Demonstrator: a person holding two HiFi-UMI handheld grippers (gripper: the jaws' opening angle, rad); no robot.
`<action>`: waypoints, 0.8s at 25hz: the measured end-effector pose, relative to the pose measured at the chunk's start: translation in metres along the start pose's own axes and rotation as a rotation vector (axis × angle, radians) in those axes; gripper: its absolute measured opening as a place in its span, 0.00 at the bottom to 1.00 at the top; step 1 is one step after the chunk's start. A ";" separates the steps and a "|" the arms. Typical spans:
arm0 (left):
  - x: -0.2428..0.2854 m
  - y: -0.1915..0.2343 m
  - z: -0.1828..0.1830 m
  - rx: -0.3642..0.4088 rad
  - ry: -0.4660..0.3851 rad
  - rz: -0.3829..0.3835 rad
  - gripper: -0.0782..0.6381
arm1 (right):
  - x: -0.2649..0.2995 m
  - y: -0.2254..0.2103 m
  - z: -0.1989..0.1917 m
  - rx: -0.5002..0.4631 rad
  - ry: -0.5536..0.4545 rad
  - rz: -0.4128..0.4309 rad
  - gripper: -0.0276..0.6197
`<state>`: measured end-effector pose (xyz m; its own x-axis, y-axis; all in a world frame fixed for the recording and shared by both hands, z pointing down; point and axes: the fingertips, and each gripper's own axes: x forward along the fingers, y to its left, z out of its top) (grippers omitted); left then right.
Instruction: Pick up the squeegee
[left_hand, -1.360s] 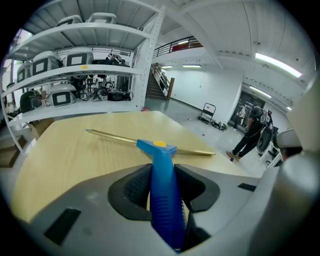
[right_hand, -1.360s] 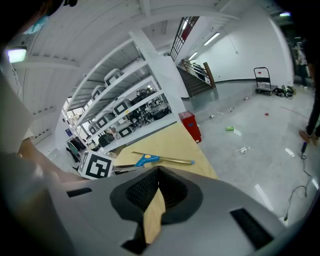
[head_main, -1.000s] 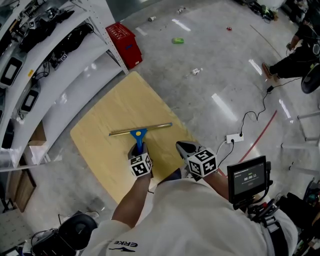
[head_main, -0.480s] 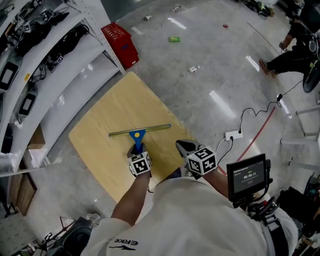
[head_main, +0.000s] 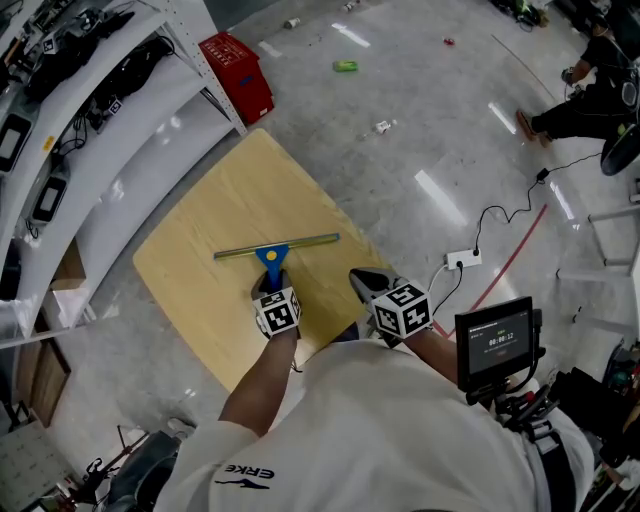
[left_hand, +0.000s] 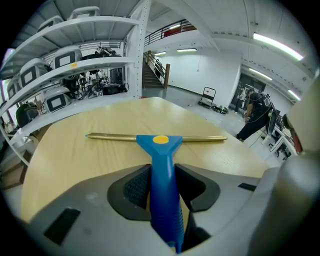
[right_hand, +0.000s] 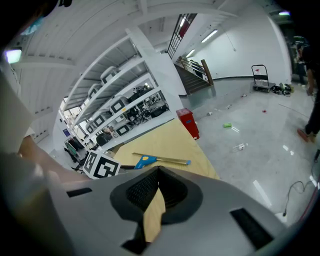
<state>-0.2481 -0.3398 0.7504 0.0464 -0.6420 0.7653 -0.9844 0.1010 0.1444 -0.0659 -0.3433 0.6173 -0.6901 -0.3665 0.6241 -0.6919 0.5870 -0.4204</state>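
Note:
The squeegee (head_main: 277, 246) lies on a light wooden table (head_main: 230, 190), brass blade crosswise and blue handle pointing toward me. My left gripper (head_main: 270, 285) reaches in from the near side and is shut on the blue handle. In the left gripper view the squeegee (left_hand: 161, 150) fills the gap between the dark pads of the left gripper (left_hand: 162, 172). My right gripper (head_main: 358, 278) hovers over the table's near right edge, shut and holding nothing. In the right gripper view the right gripper (right_hand: 158, 172) has its pads meeting at the tips, and the squeegee (right_hand: 150, 160) lies beyond.
White shelving (head_main: 100, 130) with equipment runs along the table's left side, a red crate (head_main: 232, 62) at its end. On the grey floor to the right lie a power strip (head_main: 462, 260) with cables and small litter. A person (head_main: 590, 100) sits at the far right.
The head view has drifted slightly. The squeegee and both grippers keep their places on the table.

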 end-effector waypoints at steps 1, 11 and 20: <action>0.000 0.000 0.000 -0.002 -0.002 0.001 0.31 | 0.000 0.000 0.000 -0.002 0.001 0.001 0.05; -0.005 0.001 0.016 -0.013 -0.084 -0.039 0.29 | 0.002 0.001 0.001 -0.028 0.005 0.010 0.05; -0.034 -0.009 0.033 -0.026 -0.183 -0.061 0.29 | 0.006 0.012 0.009 -0.066 -0.016 0.048 0.05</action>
<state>-0.2463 -0.3439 0.7026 0.0720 -0.7746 0.6283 -0.9759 0.0754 0.2048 -0.0799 -0.3449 0.6100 -0.7260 -0.3475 0.5935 -0.6425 0.6504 -0.4051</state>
